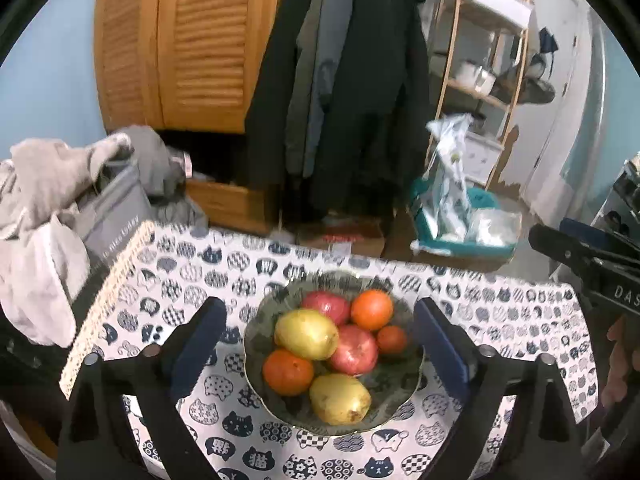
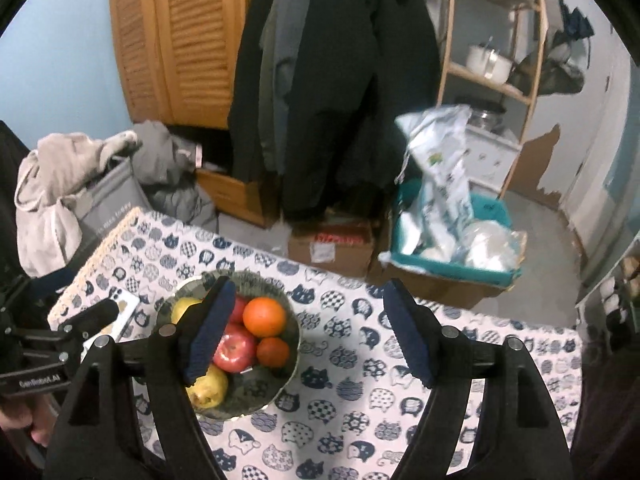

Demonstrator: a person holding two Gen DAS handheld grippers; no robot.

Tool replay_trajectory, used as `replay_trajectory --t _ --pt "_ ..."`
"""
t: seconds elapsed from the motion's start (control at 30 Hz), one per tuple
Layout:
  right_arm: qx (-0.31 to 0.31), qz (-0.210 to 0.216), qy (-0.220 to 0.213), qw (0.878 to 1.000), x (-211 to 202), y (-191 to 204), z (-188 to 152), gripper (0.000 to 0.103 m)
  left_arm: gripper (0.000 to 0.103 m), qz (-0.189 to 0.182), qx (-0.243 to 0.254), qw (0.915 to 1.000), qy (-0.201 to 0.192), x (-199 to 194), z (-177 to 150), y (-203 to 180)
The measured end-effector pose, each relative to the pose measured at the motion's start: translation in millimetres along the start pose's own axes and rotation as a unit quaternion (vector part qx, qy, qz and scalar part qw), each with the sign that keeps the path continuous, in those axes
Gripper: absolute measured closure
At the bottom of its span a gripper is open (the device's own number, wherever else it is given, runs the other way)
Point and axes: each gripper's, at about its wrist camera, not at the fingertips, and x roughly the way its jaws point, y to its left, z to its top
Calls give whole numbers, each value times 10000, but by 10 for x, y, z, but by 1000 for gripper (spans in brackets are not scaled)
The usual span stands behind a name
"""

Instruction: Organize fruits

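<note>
A dark glass bowl (image 1: 256, 344) stands on the cat-print tablecloth (image 1: 500, 320). It holds two yellow fruits (image 1: 306, 334), two red apples (image 1: 354, 350) and three oranges (image 1: 372, 309). My left gripper (image 1: 320, 308) hangs above it, open, with its blue pads on either side of the bowl and nothing gripped. One finger (image 1: 560, 248) of the right gripper shows at the right edge. In the right wrist view the bowl (image 2: 256, 280) lies left of centre, partly behind my left pad. My right gripper (image 2: 310, 292) is open and empty over bare cloth. A finger (image 2: 92, 314) of the left gripper shows at the left.
A white phone (image 2: 124, 312) lies on the table left of the bowl. Beyond the far table edge stand a cardboard box (image 2: 332, 246) and a teal bin (image 2: 452, 248) of bags. A grey laundry basket (image 1: 116, 208) with clothes sits at the left, with hanging coats (image 1: 352, 80) behind.
</note>
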Motion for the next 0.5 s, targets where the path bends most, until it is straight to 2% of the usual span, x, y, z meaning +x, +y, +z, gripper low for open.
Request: replay_trajectory --t 0.3,0.5 --pt "26 -74 -600 9982 -693 -70 49 27 1 -17 37 9979 -639 -521 150 -89" --pt "46 -101 -872 9961 -996 -118 13 26 0 71 133 9954 -946 -796 196 -180"
